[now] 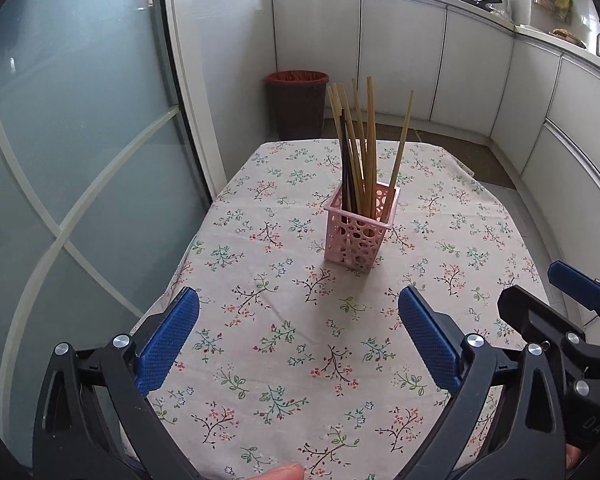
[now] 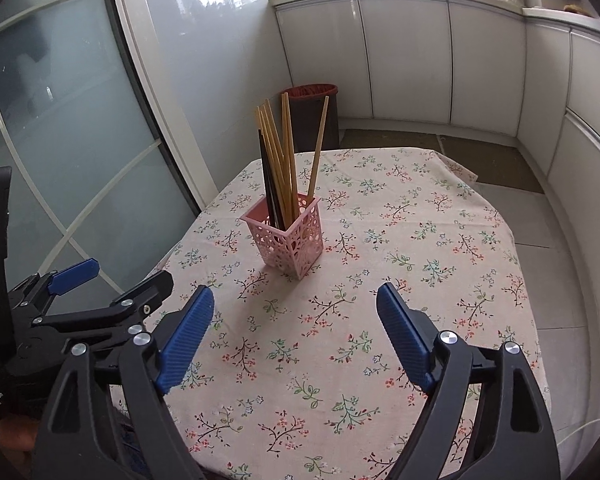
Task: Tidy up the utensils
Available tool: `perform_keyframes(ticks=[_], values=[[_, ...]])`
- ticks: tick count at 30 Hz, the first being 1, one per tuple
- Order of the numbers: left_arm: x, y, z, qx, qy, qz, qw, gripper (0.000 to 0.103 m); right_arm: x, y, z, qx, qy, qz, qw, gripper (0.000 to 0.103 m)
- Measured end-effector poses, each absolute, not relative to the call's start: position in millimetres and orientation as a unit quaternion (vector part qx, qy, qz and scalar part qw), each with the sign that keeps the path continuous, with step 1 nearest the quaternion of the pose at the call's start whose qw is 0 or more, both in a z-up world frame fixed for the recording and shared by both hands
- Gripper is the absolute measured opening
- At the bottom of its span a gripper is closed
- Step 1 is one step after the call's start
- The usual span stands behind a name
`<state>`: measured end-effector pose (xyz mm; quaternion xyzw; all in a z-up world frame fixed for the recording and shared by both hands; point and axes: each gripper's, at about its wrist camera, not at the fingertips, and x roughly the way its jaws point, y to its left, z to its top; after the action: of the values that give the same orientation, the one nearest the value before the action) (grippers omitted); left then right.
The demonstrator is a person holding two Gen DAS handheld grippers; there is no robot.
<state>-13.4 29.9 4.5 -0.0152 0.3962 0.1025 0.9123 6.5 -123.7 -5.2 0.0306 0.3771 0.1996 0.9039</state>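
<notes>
A pink perforated holder (image 1: 359, 232) stands upright in the middle of the floral tablecloth (image 1: 284, 360). Several wooden chopsticks (image 1: 369, 140) and a dark pair (image 1: 347, 168) stand in it. My left gripper (image 1: 299, 320) is open and empty, above the near part of the table, short of the holder. In the right wrist view the holder (image 2: 291, 236) with its chopsticks (image 2: 286, 152) stands ahead and a little left. My right gripper (image 2: 295, 312) is open and empty, beside the left gripper (image 2: 112, 286), which shows at the lower left.
A brown bin with a red liner (image 1: 297, 104) stands on the floor beyond the table. White cabinets (image 1: 400, 56) curve around the back and right. A frosted glass door (image 1: 72, 152) is at the left. The right gripper's arm (image 1: 572, 320) shows at the right edge.
</notes>
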Motion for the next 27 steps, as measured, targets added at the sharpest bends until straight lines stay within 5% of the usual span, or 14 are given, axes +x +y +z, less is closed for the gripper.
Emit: perform_keyframes(ticks=[5,27], values=[[-6,31,-2,-0.014,0.401,0.097,0.911,0.096,12,-124,-19,0.024,0.381,0.200,0.903,0.091],[1,31,-7,-0.021,0.404,0.089,0.910,0.096,18,-128,-23,0.020,0.372,0.190,0.908,0.093]])
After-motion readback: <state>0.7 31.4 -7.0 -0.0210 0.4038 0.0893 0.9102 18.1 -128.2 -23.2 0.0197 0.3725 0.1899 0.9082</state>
